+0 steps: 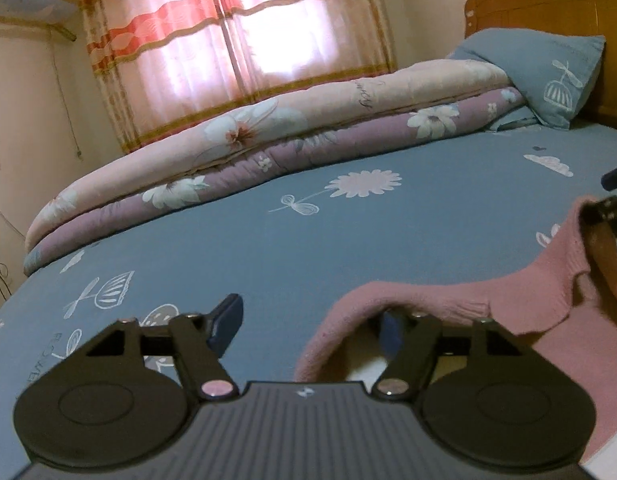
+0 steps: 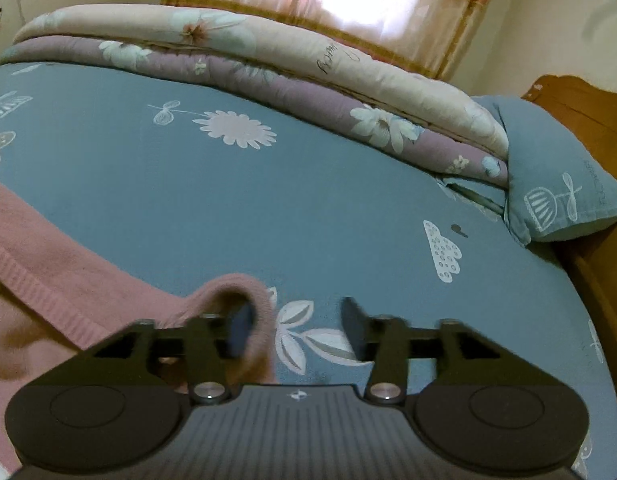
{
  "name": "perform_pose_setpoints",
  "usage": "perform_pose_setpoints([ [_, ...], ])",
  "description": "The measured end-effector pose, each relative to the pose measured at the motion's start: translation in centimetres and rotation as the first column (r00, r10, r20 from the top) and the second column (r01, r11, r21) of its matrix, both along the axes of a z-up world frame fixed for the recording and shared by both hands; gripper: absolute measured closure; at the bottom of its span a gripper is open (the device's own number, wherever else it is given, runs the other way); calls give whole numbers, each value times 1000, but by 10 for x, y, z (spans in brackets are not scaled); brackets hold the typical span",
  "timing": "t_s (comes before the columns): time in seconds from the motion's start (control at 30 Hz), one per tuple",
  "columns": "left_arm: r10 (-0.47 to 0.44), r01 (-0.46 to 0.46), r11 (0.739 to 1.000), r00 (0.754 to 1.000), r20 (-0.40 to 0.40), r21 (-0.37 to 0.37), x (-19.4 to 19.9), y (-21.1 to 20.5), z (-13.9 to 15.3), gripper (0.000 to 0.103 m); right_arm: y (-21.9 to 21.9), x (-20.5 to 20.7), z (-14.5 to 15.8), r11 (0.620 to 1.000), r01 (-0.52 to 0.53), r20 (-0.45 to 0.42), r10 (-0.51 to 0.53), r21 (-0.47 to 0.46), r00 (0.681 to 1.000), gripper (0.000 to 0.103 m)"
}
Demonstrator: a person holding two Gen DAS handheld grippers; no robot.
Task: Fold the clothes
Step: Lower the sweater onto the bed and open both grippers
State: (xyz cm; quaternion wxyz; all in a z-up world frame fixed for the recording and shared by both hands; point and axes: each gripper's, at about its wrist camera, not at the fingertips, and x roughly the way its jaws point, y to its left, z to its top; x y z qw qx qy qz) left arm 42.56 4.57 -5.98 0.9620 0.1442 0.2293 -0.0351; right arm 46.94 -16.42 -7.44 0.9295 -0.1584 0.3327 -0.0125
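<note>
Both tongs, left [image 1: 310, 326] and right [image 2: 298, 326], stand spread, pinching nothing; I see a corner of the pink sweater [image 1: 448, 320] draped over one inner finger of each. It lies rumpled on the bed [image 1: 308, 240], so I judge folding barely begun. The sheet's lettering is too blurred to read.

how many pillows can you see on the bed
1: a blue pillow at the head of the bed, propped against the wooden headboard beside the folded quilts. More may be hidden behind it.
</note>
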Motion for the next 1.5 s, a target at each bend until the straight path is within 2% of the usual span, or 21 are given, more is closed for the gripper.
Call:
perform_pose_setpoints([
  [0.13,0,-1,1000,999,-37,-21,-4,6,3,29,-2,-10,5,1000,-17,-17,17,1,1000,45],
  [0.3,1,-3,1000,997,-75,-26,-18,11,9,28,-6,-33,18,998,-50,-28,49,-48,998,43],
  [0.4,-16,17,1000,997,-81,10,-20,6,11,28,-6,-38,20,995,-68,-51,64,-74,997,43],
  [0.5,-98,101,994,992,-83,32,-19,-3,10,28,-5,-35,16,993,-108,-89,104,-47,991,42],
  [0.6,-110,119,983,991,-69,137,-3,-22,4,28,1,-21,5,992,-121,-109,116,-41,987,41],
  [0.77,14,-8,992,999,-43,126,49,-22,-6,28,5,18,-20,993,-49,-94,38,-111,995,41],
  [0.9,80,-66,991,989,-123,113,85,-10,-33,26,-11,46,-42,987,55,-101,-71,-148,992,41],
  [1.0,87,-62,988,981,-175,141,96,-11,-62,26,-25,52,-58,993,75,-129,-86,-89,988,41],
  [1.1,91,-74,990,985,-145,121,93,-10,-67,26,-29,49,-59,994,81,-115,-89,-70,989,39],
  [1.27,80,-62,991,984,-160,116,85,-5,-50,26,-32,41,-43,996,84,-115,-88,-40,989,39],
  [1.5,28,-6,988,989,-143,153,22,-3,-15,26,-31,-12,0,998,64,-114,-63,5,991,38],
])
